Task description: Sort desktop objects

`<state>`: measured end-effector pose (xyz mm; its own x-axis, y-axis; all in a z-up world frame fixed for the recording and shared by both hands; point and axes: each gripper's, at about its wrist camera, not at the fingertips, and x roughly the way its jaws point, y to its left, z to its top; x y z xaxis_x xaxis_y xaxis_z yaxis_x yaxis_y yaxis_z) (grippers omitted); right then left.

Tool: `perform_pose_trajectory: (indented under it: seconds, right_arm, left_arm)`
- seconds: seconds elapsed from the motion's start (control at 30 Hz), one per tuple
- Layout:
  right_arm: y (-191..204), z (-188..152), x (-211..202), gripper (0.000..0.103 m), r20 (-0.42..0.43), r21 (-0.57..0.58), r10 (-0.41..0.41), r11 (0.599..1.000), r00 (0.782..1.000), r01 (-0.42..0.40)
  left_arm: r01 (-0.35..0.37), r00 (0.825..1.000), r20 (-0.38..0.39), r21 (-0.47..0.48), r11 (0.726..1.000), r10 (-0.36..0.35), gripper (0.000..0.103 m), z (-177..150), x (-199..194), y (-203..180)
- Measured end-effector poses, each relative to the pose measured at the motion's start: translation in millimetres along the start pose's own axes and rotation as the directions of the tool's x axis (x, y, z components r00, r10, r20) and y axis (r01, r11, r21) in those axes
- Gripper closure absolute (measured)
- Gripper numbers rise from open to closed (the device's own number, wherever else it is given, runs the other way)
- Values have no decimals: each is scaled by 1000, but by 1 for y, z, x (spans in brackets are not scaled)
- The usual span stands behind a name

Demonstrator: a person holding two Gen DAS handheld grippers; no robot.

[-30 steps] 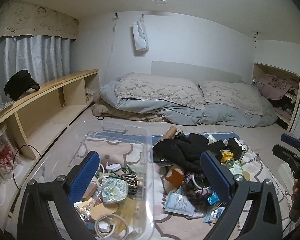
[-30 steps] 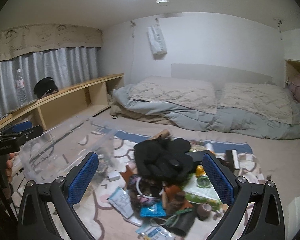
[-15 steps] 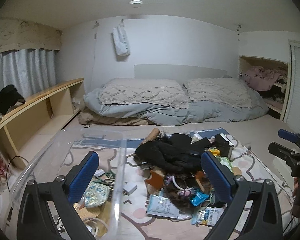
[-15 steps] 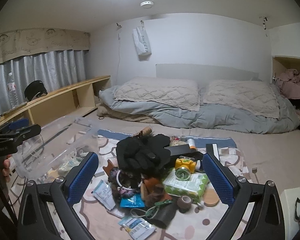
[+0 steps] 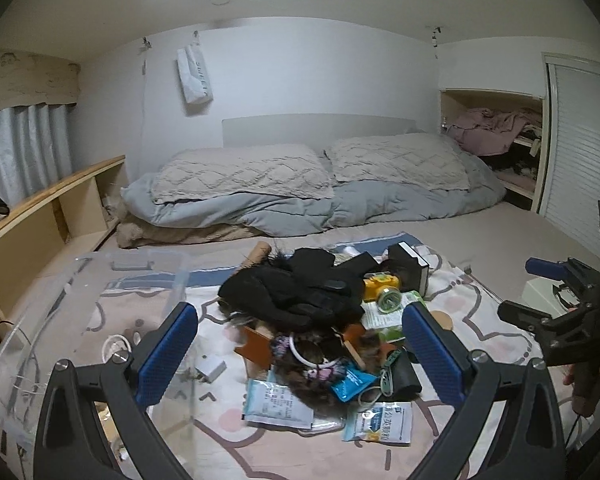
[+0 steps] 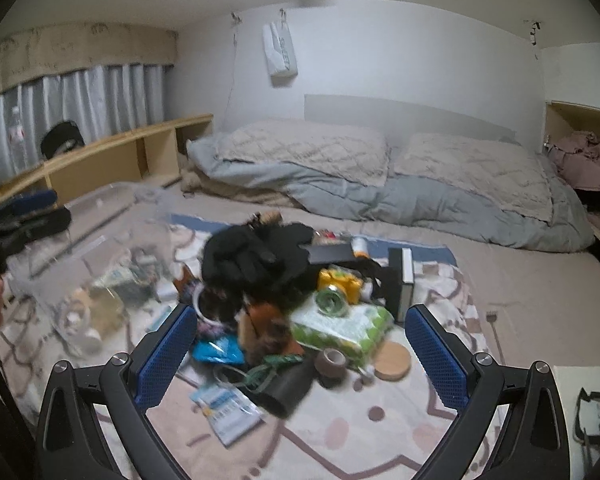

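Blue-padded and spread wide, the left claw (image 5: 300, 344) hung with nothing between its fingers, and the right claw (image 6: 302, 348) was just as wide and just as empty. Both pointed down at the pile of clutter (image 5: 320, 320) heaped on the patterned blanket (image 5: 452, 304): black gloves (image 5: 296, 292) on top, a yellow toy camera (image 6: 338, 282) and a green tissue pack (image 6: 340, 326) beside them, a blue sachet (image 5: 350, 380), a brown tape roll (image 6: 331, 360) and a round wooden coaster (image 6: 392, 360) at the near edge. Left of the pile stood the clear plastic bin (image 5: 84, 312), some small things already inside. Beyond, pillows (image 5: 244, 176) and a grey duvet (image 5: 340, 208). By my reading this was the approach, no item chosen yet. Next would come a drop onto one loose edge piece, the jaws narrowing first, because the heap was tangled.
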<state>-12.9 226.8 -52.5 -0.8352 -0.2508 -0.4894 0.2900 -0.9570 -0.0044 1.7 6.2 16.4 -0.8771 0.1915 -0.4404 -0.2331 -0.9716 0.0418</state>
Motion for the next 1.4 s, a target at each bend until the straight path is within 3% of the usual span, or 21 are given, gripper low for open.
perform_pose_trajectory:
  seconds: [0.13, 0.4, 0.67, 0.77, 0.87, 1.03, 1.1, 1.2, 1.27, 1.37, 1.4]
  right_arm:
    - [-5, -15, 8, 0, 18, -18, -46, 999, 999, 46]
    - [2, -43, 40, 0, -104, -128, -77, 990, 992, 64]
    - [15, -80, 92, 0, -315, -176, -88, 984, 945, 33]
    - [22, -87, 106, 12, -363, -196, -98, 980, 927, 27]
    - [27, -91, 116, 15, -386, -219, -109, 976, 916, 24]
    - [34, -104, 138, 28, -442, -249, -126, 968, 888, 13]
    - [36, -109, 147, 37, -467, -256, -132, 967, 874, 9]
    - [33, -109, 157, 44, -494, -209, -123, 978, 861, 21]
    - [26, -106, 164, 52, -523, -109, -76, 994, 849, 22]
    - [26, -101, 171, 57, -528, -101, -72, 995, 846, 21]
    - [29, -99, 172, 67, -526, -120, -81, 993, 847, 20]
  left_arm:
    - [34, 999, -13, -3, 999, -34, 0, -9, 8, -5]
    - [69, 993, -99, 43, 997, -64, 0, -32, 30, -16]
    - [135, 973, -197, 62, 989, -121, 0, -52, 48, -19]
    - [167, 960, -237, 54, 985, -150, 0, -59, 54, -18]
    - [195, 948, -269, 60, 979, -172, 0, -67, 58, -19]
    - [235, 931, -302, 59, 970, -207, 0, -74, 61, -18]
    - [245, 927, -308, 62, 968, -215, 0, -76, 62, -17]
    - [255, 920, -325, 69, 964, -220, 0, -79, 64, -15]
    - [263, 915, -335, 67, 963, -226, 0, -81, 66, -13]
    - [262, 912, -342, 62, 963, -226, 0, -83, 68, -9]
    - [262, 912, -343, 61, 963, -226, 0, -84, 68, -8]
